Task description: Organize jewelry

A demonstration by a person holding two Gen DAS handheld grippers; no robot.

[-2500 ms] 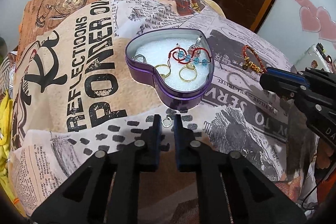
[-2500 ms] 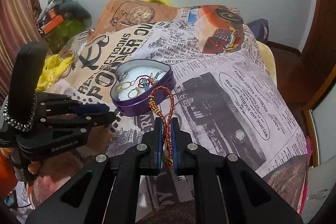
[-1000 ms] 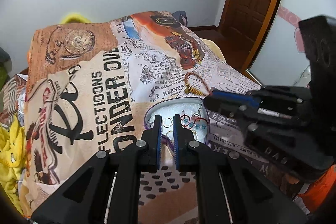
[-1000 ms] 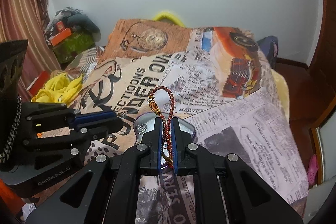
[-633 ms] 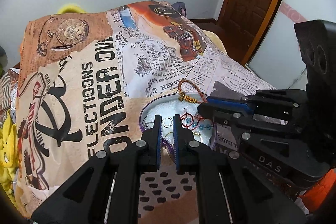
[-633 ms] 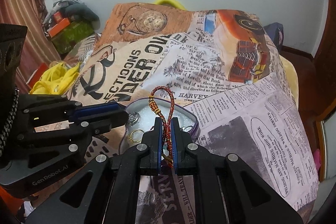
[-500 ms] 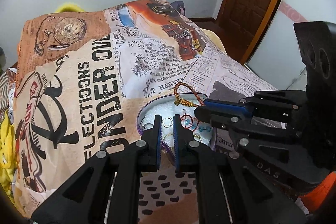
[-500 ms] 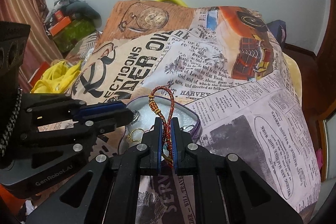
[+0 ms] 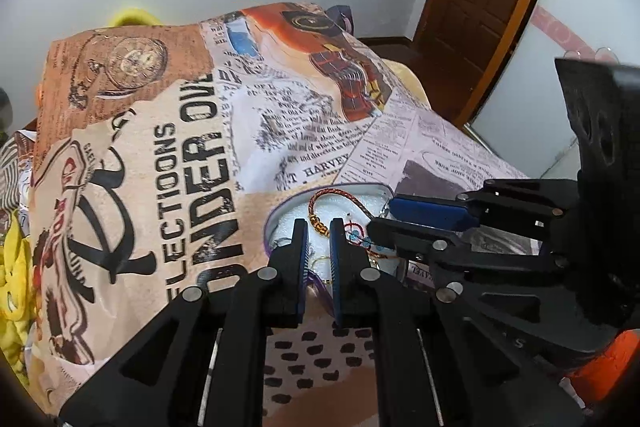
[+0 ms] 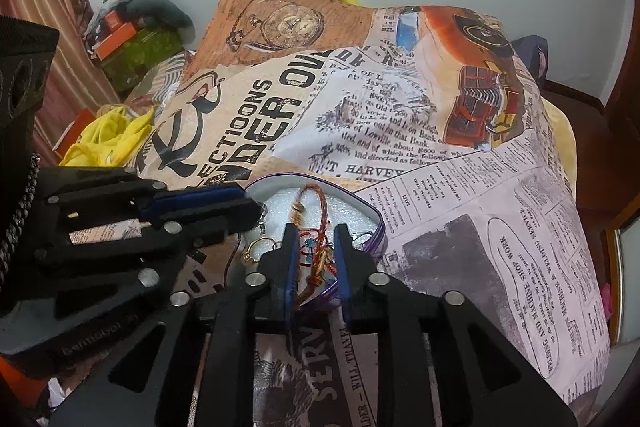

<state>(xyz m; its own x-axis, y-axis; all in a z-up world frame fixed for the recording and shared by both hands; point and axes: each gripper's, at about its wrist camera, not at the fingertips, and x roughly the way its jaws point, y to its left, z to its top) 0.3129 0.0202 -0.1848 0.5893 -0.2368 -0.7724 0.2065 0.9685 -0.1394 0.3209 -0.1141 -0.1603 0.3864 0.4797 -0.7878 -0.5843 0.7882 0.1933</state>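
A bed (image 10: 480, 219) covered by a newspaper-print bedspread (image 9: 168, 163) with a vintage-car picture spreads ahead of both tongs. On it, directly in front of both pairs of fingers, sits the purple heart-shaped tin (image 10: 378, 227), its floor lined with white foam. The left tongs (image 9: 319, 227) hover at the tin's near rim with their blue-padded fingers parallel and a narrow gap between them; nothing is gripped there, so they stand released. The right tongs (image 10: 316, 233) reach over the tin from the other side, and in the left wrist view their dark fingers (image 9: 404, 227) cross in from the right above the foam. Their jaws are parted, wider than the cord they frame, so they hold nothing firmly. Between those parted fingers the red-and-gold braided cord bracelet (image 10: 316, 203) lies with its loop on the foam inside the tin, ahead of the fingertips, and its tail trailing back between the pads towards the near rim; whether the tail touches a pad cannot be told. Beside it in the tin, just left of the right tongs, rests a gold ring (image 10: 252, 253), and a red string bracelet with blue beads (image 9: 356, 233) lies just right of the left tongs.
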